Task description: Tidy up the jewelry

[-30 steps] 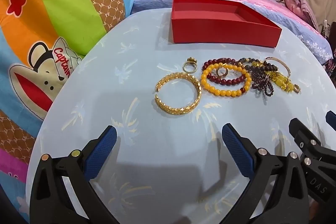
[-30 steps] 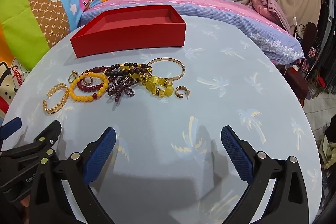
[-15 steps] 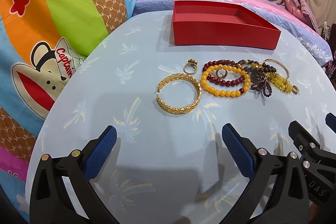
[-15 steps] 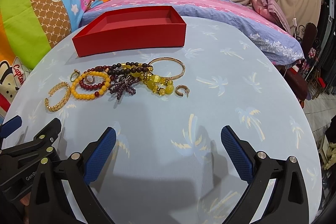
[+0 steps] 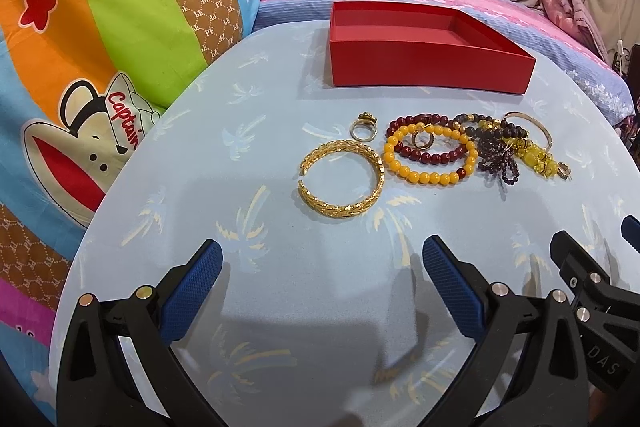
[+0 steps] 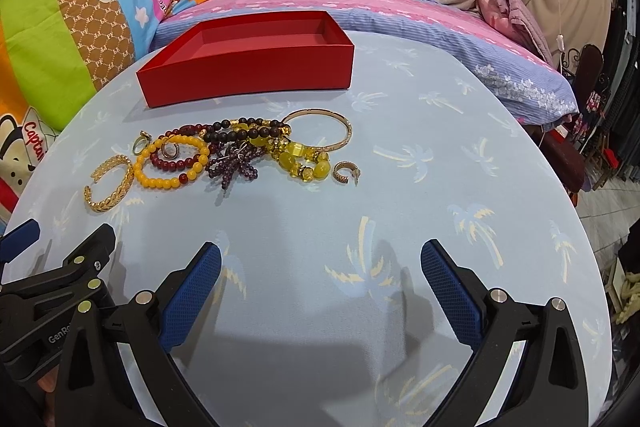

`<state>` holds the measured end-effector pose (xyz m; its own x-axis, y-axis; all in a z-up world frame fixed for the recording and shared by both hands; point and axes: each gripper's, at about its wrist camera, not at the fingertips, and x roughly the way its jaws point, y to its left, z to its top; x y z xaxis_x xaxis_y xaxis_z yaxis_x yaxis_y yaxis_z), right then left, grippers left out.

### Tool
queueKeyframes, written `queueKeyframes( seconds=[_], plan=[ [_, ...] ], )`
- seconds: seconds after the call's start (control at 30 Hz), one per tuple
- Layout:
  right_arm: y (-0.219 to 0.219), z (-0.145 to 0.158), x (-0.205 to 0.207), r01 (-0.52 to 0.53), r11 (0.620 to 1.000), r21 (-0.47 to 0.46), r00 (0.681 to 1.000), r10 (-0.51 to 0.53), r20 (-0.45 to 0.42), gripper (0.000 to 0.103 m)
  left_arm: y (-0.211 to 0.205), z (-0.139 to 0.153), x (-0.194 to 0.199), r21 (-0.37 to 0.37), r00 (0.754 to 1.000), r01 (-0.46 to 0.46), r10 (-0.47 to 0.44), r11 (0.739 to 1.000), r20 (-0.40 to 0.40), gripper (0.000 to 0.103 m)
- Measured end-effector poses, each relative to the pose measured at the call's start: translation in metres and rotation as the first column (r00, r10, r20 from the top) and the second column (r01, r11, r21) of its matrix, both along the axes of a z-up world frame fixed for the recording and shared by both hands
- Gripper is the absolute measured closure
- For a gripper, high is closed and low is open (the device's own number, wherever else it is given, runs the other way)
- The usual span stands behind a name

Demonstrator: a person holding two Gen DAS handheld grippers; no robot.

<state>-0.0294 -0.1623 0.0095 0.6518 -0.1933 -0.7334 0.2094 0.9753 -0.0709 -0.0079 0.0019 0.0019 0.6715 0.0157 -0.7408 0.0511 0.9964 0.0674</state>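
A row of jewelry lies mid-table: a gold cuff bangle (image 5: 341, 180) (image 6: 109, 183), a gold ring (image 5: 363, 129), a yellow bead bracelet (image 5: 430, 155) (image 6: 172, 163) over a dark red one, purple and yellow beads (image 6: 298, 157), a thin gold bangle (image 6: 320, 130) and a small hoop (image 6: 345, 172). An empty red box (image 5: 424, 65) (image 6: 248, 67) stands behind them. My left gripper (image 5: 322, 259) is open and empty, short of the cuff bangle. My right gripper (image 6: 320, 261) is open and empty, short of the beads.
The round table has a pale blue palm-print cloth (image 6: 420, 155). A bright cartoon quilt (image 5: 100, 27) lies to the left, a pink and blue striped bed (image 6: 360, 3) behind. The table edge drops off at the right (image 6: 592, 227).
Both grippers have drawn back and risen slightly, so the jewelry and box sit a little farther and lower in view. Nothing on the table moved.
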Motion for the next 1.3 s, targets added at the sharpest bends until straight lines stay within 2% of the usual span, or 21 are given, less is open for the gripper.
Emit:
queueKeyframes(
  seconds=[1.3],
  plan=[
    [-0.0003,-0.0001,0.0004,0.001,1.0,0.0,1.0,-0.001,-0.003,0.006,-0.001,-0.0017,-0.0014,0.004,1.0,0.0,0.0,1.0,0.001,0.008]
  ],
)
